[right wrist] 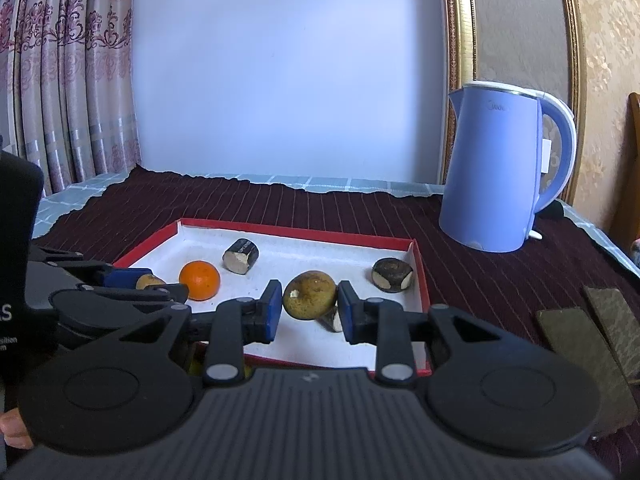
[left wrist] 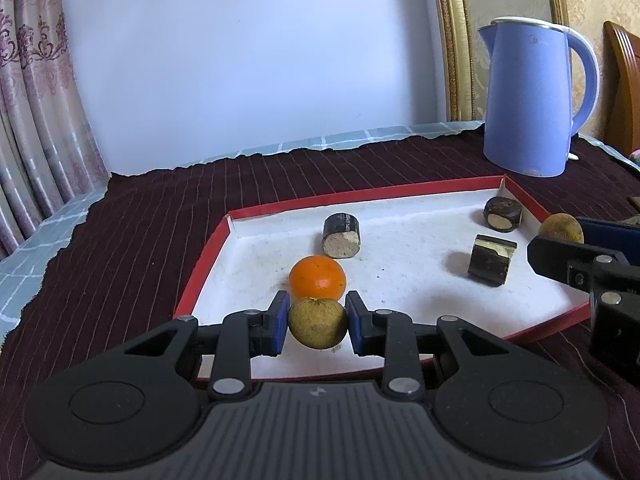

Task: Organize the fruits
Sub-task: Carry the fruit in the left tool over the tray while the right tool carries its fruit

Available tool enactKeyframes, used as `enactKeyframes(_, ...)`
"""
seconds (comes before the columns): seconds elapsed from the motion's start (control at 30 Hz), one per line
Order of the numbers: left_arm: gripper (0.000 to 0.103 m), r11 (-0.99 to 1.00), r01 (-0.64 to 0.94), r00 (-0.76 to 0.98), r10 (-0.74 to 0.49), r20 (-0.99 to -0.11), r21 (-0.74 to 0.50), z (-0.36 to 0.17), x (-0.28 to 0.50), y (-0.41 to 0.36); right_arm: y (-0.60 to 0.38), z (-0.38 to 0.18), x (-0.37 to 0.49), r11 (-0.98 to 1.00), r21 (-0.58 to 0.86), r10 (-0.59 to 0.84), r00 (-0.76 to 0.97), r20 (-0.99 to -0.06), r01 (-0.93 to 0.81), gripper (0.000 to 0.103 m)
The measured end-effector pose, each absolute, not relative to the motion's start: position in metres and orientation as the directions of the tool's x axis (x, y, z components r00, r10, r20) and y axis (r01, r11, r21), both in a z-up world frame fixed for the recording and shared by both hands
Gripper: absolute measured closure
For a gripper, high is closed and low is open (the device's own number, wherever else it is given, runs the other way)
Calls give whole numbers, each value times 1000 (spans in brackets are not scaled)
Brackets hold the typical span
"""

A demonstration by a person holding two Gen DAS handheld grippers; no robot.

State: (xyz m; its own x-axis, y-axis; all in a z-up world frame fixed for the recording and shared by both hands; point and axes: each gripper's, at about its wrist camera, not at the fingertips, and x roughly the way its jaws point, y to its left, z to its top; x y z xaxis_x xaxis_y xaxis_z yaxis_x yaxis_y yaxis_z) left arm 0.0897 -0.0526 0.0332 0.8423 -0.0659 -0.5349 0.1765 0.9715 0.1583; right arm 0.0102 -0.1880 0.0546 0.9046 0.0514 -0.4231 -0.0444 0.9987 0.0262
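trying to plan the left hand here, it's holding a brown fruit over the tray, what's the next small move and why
Probably lower and release it beside the orange. The left gripper is shut on the brown fruit just above the tray floor, right in front of the orange, with bare tray beneath.

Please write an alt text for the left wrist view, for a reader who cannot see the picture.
The left gripper holds a brownish-green round fruit between its blue pads over the near part of a red-rimmed white tray. Just behind it an orange lies in the tray with three dark cut cylinders. A blue kettle stands behind on the dark cloth.
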Motion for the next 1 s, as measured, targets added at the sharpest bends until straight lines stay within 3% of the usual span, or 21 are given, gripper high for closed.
enactKeyframes(1.0,74,964,155,834,-10,-551,216,27,122,-69,-196,52,43,999,27,30,894,-447,-20,75)
